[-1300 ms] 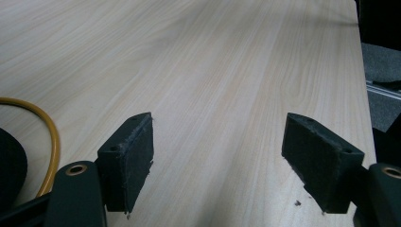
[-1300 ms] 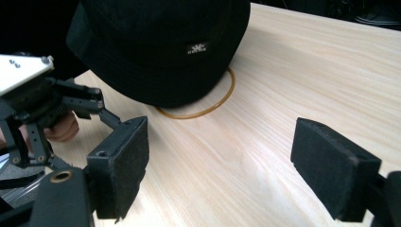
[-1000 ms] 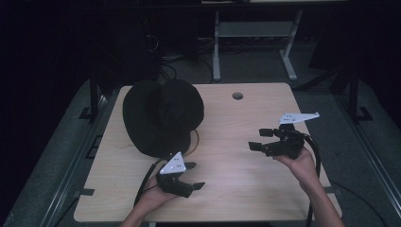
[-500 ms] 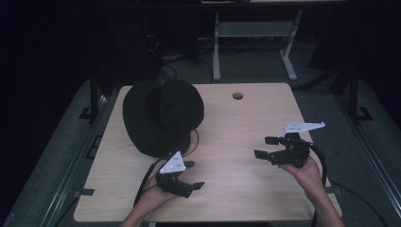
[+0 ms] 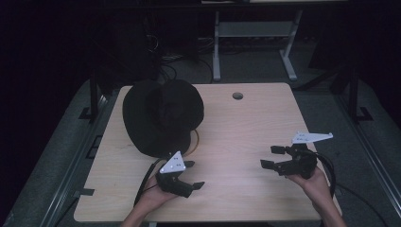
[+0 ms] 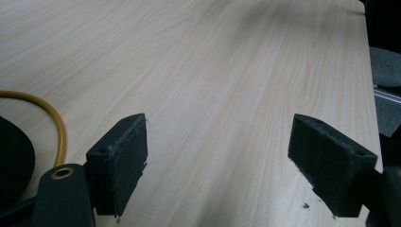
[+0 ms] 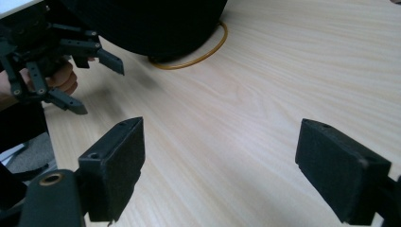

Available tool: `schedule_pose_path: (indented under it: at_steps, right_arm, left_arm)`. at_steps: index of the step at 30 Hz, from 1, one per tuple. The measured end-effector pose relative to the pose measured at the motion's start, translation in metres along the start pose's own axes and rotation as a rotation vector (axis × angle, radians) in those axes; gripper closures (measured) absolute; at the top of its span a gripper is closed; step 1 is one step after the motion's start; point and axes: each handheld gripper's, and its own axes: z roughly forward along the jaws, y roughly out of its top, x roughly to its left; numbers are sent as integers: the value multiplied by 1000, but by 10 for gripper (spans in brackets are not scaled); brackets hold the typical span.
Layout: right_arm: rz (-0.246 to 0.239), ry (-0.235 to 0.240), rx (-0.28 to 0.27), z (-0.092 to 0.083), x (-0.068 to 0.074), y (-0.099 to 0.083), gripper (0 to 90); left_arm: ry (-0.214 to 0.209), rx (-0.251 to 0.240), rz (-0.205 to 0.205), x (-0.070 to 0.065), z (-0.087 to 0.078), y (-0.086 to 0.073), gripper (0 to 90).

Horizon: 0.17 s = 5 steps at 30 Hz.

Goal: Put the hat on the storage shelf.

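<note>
High view: black hat (image 5: 161,116) sits on table (image 5: 246,123); your left gripper (image 5: 191,176) just beside hat's near edge, jaws apart, just been opening, nothing between them; right gripper (image 5: 272,157) well apart from hat, jaws apart.
Left gripper view: yellow cord (image 6: 56,124) curls beside hat.
Right gripper view: your left hand (image 7: 64,79) curled round gripper body near hat.

On the desk (image 5: 246,127): one black hat (image 5: 161,116), one yellow ring (image 5: 195,142). Two claws: left claw (image 5: 194,175), right claw (image 5: 270,157).
</note>
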Motion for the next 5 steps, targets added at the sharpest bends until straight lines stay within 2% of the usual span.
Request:
schedule_pose_path:
  at_steps: [5]
  right_arm:
    - [10, -3, -3, -5, 3, -20, 159]
  left_arm:
    - [-1, 1, -4, -1, 1, 0, 201]
